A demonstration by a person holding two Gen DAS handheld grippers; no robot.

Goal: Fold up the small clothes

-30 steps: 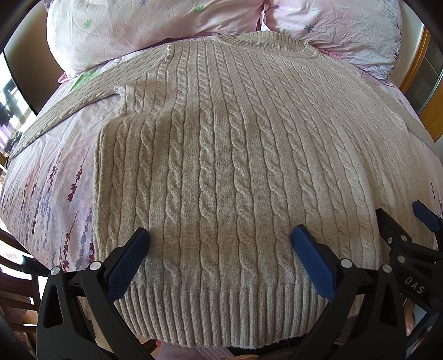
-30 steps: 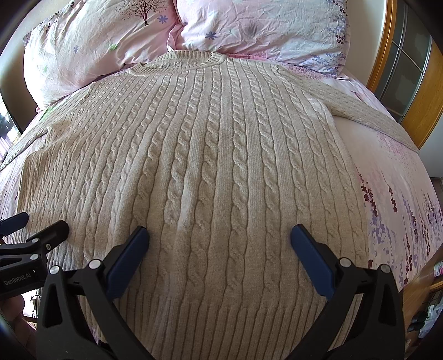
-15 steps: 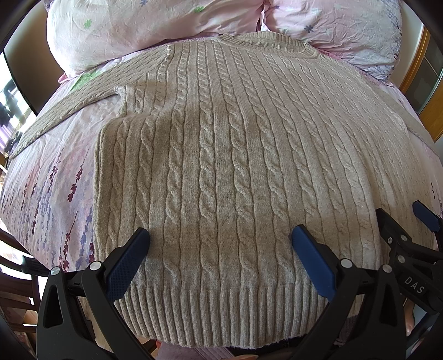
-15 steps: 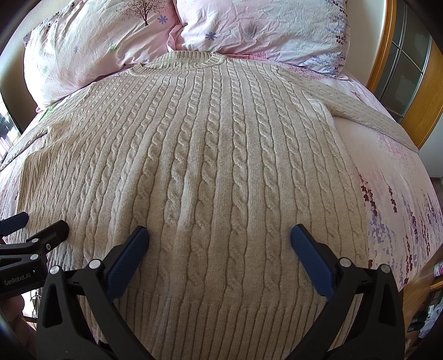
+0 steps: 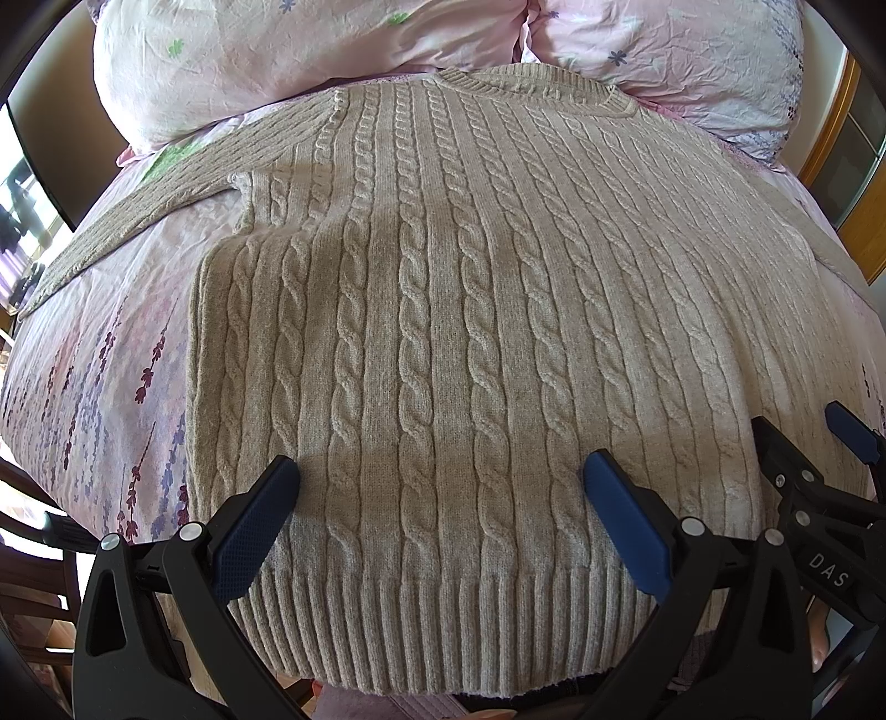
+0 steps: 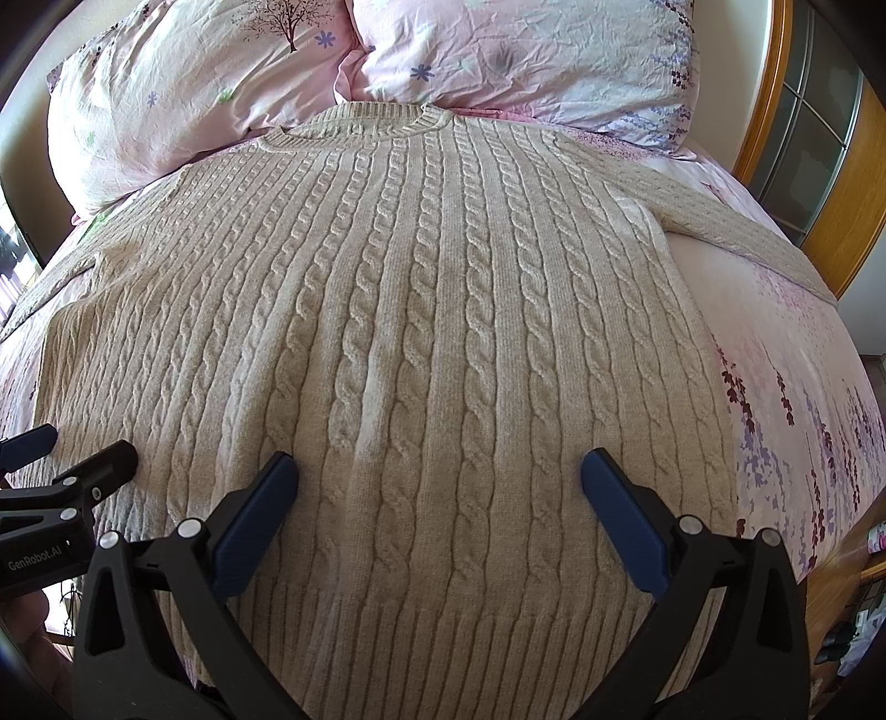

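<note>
A beige cable-knit sweater (image 5: 459, 310) lies flat and face up on a bed, collar toward the pillows, sleeves spread to both sides; it also fills the right wrist view (image 6: 421, 332). My left gripper (image 5: 440, 487) is open and empty, held over the ribbed hem at the sweater's left half. My right gripper (image 6: 437, 482) is open and empty over the hem's right half. The right gripper also shows at the right edge of the left wrist view (image 5: 803, 471), and the left gripper at the left edge of the right wrist view (image 6: 61, 459).
Two pink floral pillows (image 5: 288, 66) (image 6: 526, 50) lie at the head of the bed. The pink floral sheet (image 6: 786, 387) shows on both sides of the sweater. A wooden frame with glass panes (image 6: 808, 138) stands at the right.
</note>
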